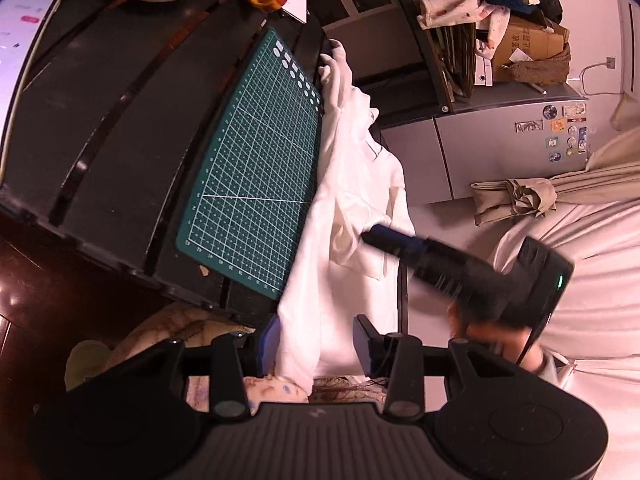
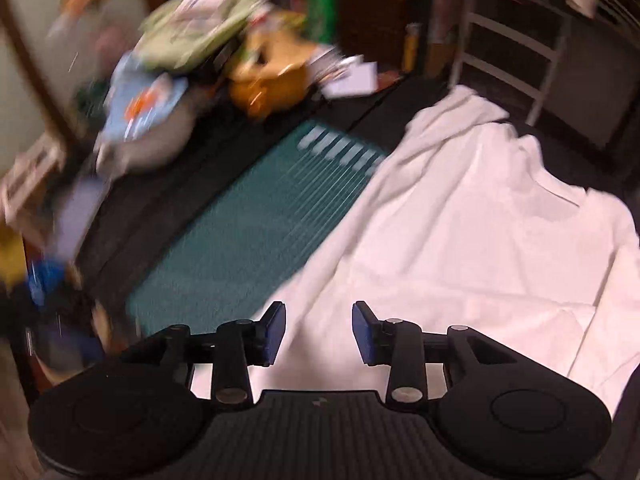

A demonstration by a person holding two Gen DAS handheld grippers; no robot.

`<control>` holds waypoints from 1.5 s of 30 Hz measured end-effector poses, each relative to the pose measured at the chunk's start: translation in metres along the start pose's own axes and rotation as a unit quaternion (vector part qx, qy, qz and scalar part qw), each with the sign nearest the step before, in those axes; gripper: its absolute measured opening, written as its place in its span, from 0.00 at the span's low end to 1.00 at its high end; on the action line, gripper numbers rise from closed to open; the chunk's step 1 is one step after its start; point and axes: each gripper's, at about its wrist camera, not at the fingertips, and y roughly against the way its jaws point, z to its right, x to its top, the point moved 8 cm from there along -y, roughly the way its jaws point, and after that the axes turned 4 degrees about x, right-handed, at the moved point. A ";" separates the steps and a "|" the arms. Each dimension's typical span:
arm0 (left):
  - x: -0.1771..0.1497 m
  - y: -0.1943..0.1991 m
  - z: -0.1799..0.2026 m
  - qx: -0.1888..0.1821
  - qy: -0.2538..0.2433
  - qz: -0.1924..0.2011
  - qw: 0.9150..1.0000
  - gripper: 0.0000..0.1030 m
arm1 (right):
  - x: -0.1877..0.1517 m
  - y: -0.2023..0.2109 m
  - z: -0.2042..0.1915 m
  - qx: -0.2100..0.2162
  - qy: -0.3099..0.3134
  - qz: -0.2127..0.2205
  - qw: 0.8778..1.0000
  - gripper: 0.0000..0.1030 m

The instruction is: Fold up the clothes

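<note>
I see the dark worktop [image 1: 120, 128] carrying a green cutting mat [image 1: 256, 176], and the white garment [image 2: 460, 232] lies spread across the mat's edge and the worktop beside it. My left hand-held gripper [image 1: 316, 344] has its jaws apart with a hanging fold of the white cloth between them. My right hand-held gripper [image 2: 319, 332] hovers over the garment, jaws apart, holding nothing; its view is blurred. A hand [image 1: 492, 332] grips its body.
</note>
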 end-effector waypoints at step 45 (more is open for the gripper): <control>-0.010 -0.048 0.041 0.058 -0.076 -0.052 0.994 0.40 | -0.146 0.068 0.077 -0.119 0.321 -0.027 0.939 0.35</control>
